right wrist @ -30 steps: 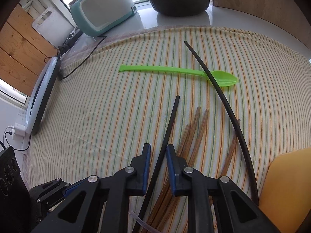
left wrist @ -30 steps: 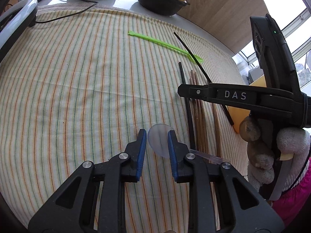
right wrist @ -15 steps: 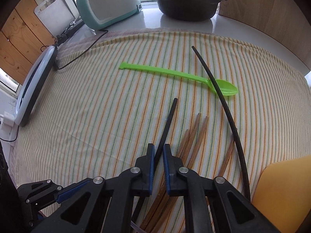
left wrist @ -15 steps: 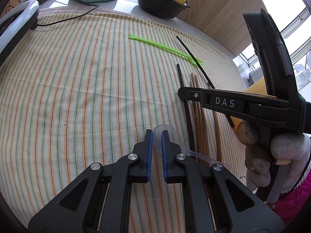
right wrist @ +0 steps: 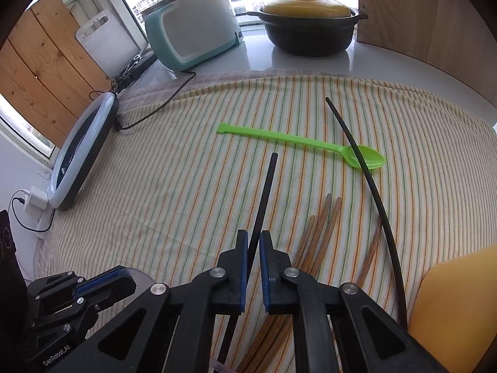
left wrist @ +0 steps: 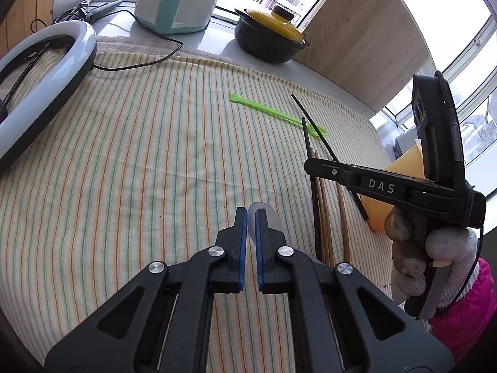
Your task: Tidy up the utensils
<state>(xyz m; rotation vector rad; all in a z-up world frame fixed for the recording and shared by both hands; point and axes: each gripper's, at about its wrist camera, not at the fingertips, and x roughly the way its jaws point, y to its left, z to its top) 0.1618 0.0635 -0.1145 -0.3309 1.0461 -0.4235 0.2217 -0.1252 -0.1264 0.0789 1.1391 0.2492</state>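
Note:
My left gripper (left wrist: 251,214) is shut on the bowl of a clear plastic spoon (left wrist: 273,217), held above the striped cloth. My right gripper (right wrist: 254,242) is shut on a black chopstick (right wrist: 264,192) that points away over the cloth; the same chopstick shows in the left wrist view (left wrist: 312,180). A second black chopstick (right wrist: 369,186) lies to the right, across the bowl of a green spoon (right wrist: 298,141). Several brown wooden chopsticks (right wrist: 320,233) lie beside my right gripper. The right gripper also shows in the left wrist view (left wrist: 310,165).
A yellow container (right wrist: 456,304) stands at the right edge. A black pot with a yellow lid (right wrist: 307,28) and a teal appliance (right wrist: 192,37) stand at the back. A ring light (right wrist: 80,152) lies at the left with its cable (right wrist: 155,112).
Both grippers closed, the left on the clear spoon, the right on the black chopstick. Both then lifted and pulled back a little from the cloth.

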